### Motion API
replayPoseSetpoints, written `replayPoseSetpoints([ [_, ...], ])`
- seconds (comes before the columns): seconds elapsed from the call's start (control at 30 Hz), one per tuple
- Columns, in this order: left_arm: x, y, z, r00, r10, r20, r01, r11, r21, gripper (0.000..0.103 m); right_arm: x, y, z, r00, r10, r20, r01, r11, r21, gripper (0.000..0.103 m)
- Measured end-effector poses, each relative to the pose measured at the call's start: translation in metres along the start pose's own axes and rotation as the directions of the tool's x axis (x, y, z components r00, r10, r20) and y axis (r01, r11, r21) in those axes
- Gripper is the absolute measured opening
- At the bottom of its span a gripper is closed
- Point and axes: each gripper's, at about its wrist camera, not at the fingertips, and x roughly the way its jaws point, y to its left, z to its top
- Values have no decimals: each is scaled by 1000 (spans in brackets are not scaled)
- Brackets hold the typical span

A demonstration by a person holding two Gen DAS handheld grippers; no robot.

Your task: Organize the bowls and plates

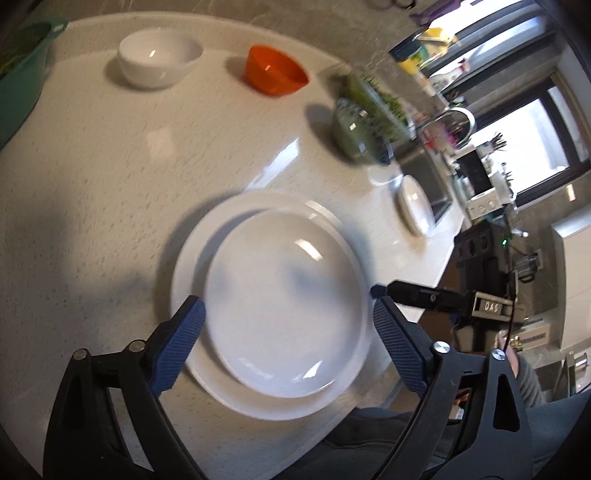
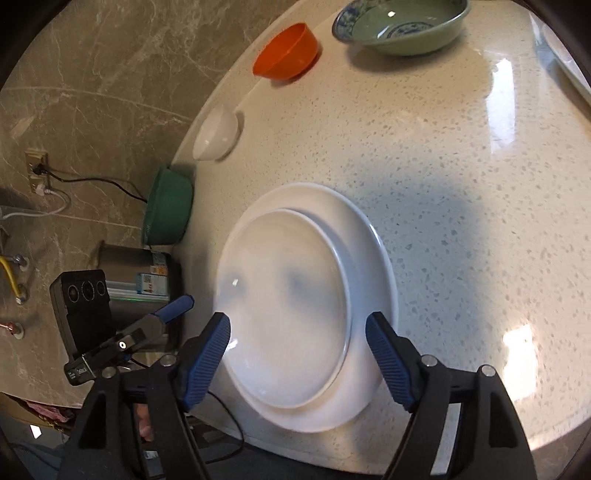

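While bowls ring the table (image 2: 461, 177), stacked plates (image 2: 295, 317) lie unobstructed.

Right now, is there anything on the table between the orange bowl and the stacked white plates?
No. In both wrist views only bare speckled table lies between the orange bowl and the stacked white plates.

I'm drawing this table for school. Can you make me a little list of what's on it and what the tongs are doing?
Stack: small white plate lying on big white plate, off-centre
Bowls: orange bowl, white bowl, teal bowl, patterned green bowl
Surface: speckled counter
Left tongs: open, holding nothing
Right tongs: open, holding nothing
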Motion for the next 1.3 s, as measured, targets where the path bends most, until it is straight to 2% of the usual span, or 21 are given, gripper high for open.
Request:
replayPoseSetpoints([
  [0.07,-8,-14,6,998,-47,45,47,999,11,97,-23,4,0,995,87,54,-86,996,-7,81],
  [0.1,-12,-23,9,995,-74,67,73,997,10,97,-36,4,1,987,134,88,-133,991,-20,85],
  [0.17,-14,-37,14,987,-123,101,124,992,0,102,-67,1,9,960,230,162,-224,973,-50,92],
  [0.2,-15,-45,16,983,-141,120,143,990,-8,103,-83,-4,16,949,253,189,-245,967,-61,96],
  [0.3,-4,-80,19,976,-156,153,160,987,-18,103,-119,-24,41,942,248,225,-232,968,-92,97],
  [0.43,33,-125,17,976,-123,178,133,990,-46,103,-171,-82,91,946,233,225,-213,971,-107,97],
  [0.57,91,-169,12,978,-84,190,119,976,-184,102,-213,-146,141,957,234,174,-214,969,-124,98],
  [0.63,119,-193,12,977,-88,193,129,969,-211,103,-233,-177,165,963,225,149,-207,970,-128,98],
  [0.67,134,-207,13,982,-54,181,94,970,-226,103,-240,-193,177,970,213,121,-200,974,-111,98],
  [0.73,162,-226,17,986,-38,163,78,966,-245,102,-250,-219,192,973,213,90,-205,974,-93,98],
  [0.83,204,-245,28,992,26,123,6,967,-253,102,-249,-243,213,984,176,21,-173,978,-113,95],
  [1.03,283,-263,46,991,128,37,-116,967,-227,100,-228,-280,237,983,169,-74,-176,978,-108,85],
  [1.1,305,-268,51,988,151,15,-144,964,-224,97,-220,-284,240,979,169,-112,-182,976,-116,78],
  [1.17,321,-271,56,986,169,5,-164,962,-220,84,-212,-287,244,978,151,-145,-171,975,-139,73],
  [1.23,330,-268,61,989,149,-16,-149,966,-212,74,-206,-292,247,977,128,-170,-152,978,-142,71],
  [1.3,341,-274,70,983,183,-34,-186,967,-172,68,-201,-298,250,975,134,-180,-158,979,-127,67],
])
